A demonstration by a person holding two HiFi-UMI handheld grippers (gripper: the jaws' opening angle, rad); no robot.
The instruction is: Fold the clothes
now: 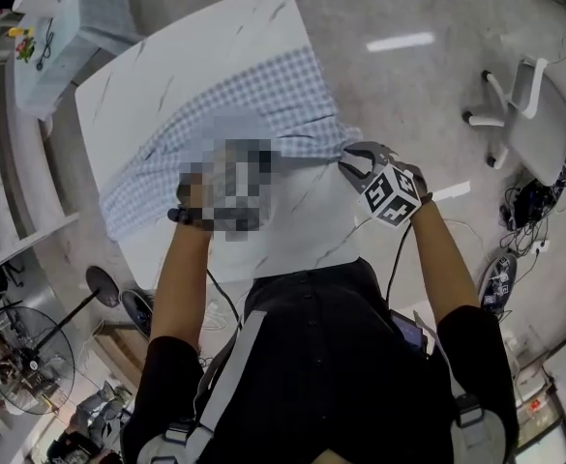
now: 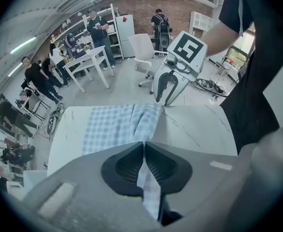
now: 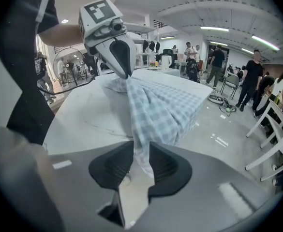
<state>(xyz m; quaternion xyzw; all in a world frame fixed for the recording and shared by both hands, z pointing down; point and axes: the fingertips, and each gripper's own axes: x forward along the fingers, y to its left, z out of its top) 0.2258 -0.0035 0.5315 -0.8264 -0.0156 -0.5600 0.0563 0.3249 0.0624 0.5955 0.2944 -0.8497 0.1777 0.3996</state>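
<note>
A blue-checked garment (image 1: pixel 244 104) lies spread across the white marble table (image 1: pixel 215 42), its near edge bunched up. In the left gripper view my left gripper (image 2: pixel 144 151) is shut on a strip of that cloth (image 2: pixel 112 124); in the head view a mosaic patch covers it. My right gripper (image 1: pixel 357 162) sits at the garment's near right corner. In the right gripper view its jaws (image 3: pixel 141 153) stand apart with a fold of the cloth (image 3: pixel 165 105) hanging loosely between them. The left gripper (image 3: pixel 126 75) holds the cloth lifted off the table.
A white chair (image 1: pixel 539 114) and floor cables (image 1: pixel 529 206) are to the right of the table. Shelving (image 1: pixel 12 191) and a fan (image 1: pixel 21 365) stand on the left. Several people stand in the background (image 2: pixel 39 76).
</note>
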